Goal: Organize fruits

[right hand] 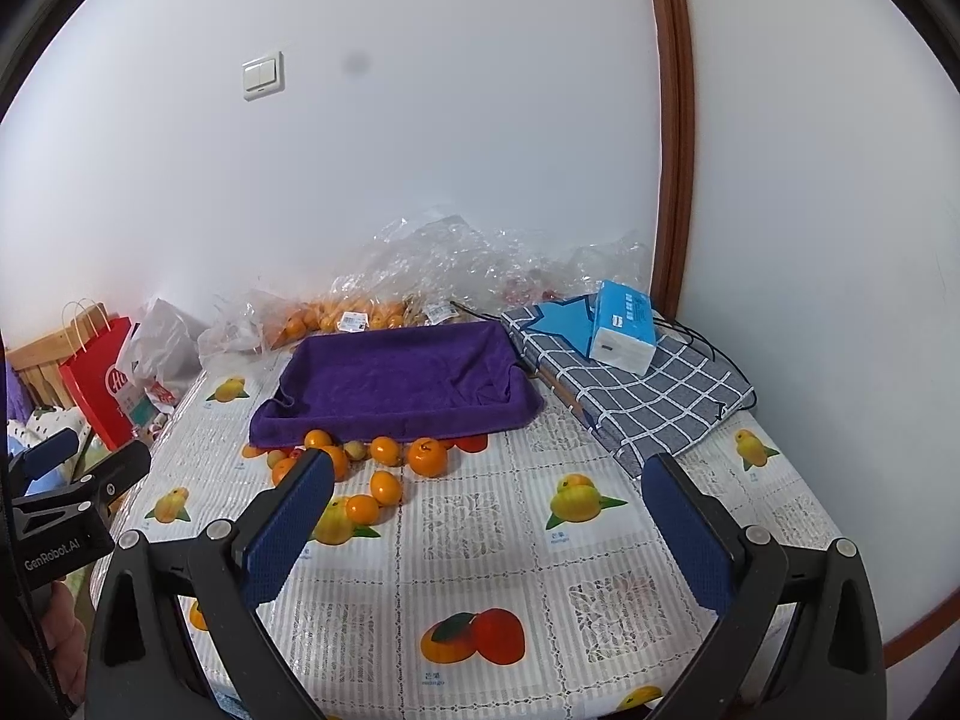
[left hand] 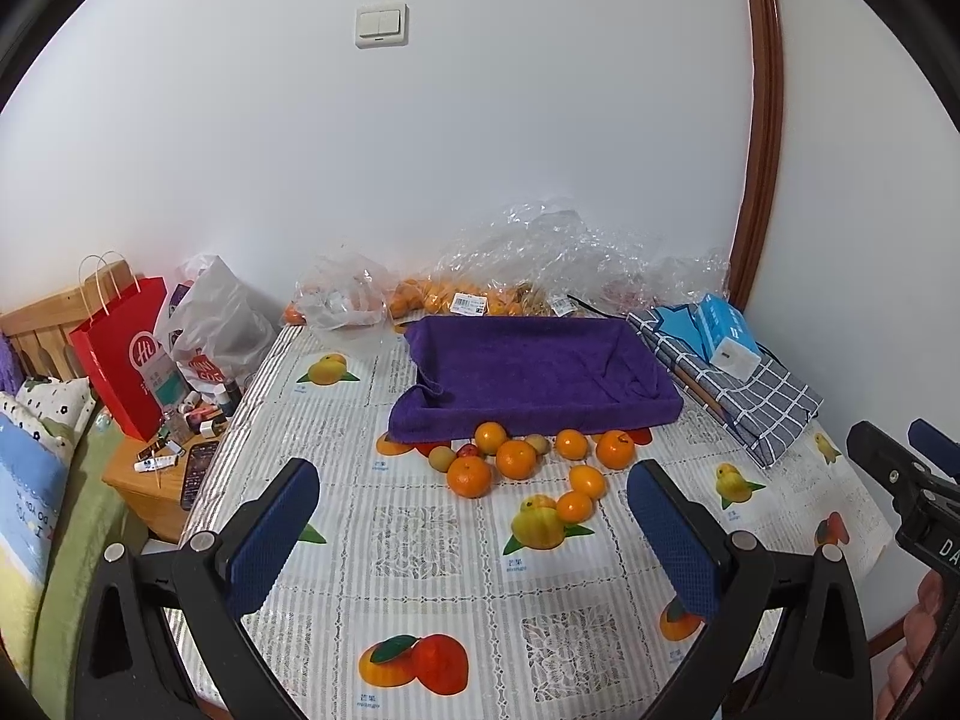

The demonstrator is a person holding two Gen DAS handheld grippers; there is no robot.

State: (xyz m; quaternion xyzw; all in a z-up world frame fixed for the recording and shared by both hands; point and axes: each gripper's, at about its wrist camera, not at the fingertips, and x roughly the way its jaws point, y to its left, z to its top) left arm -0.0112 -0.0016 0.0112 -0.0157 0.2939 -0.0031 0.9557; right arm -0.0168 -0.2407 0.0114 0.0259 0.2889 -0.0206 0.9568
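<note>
Nothing looks sorted yet. The purple towel-lined tray (left hand: 540, 369) at the far middle of the tabletop (left hand: 420, 570) sits empty, while the loose fruits (left hand: 516, 459), mostly oranges plus a few smaller pale and red ones, lie scattered just in front of its near edge. The left gripper (left hand: 474, 531) and the right gripper (right hand: 489, 531) both hover near the front of the tabletop, jaws spread wide, holding nothing. By my judgement the whole job remains: every piece is yet to go in.
</note>
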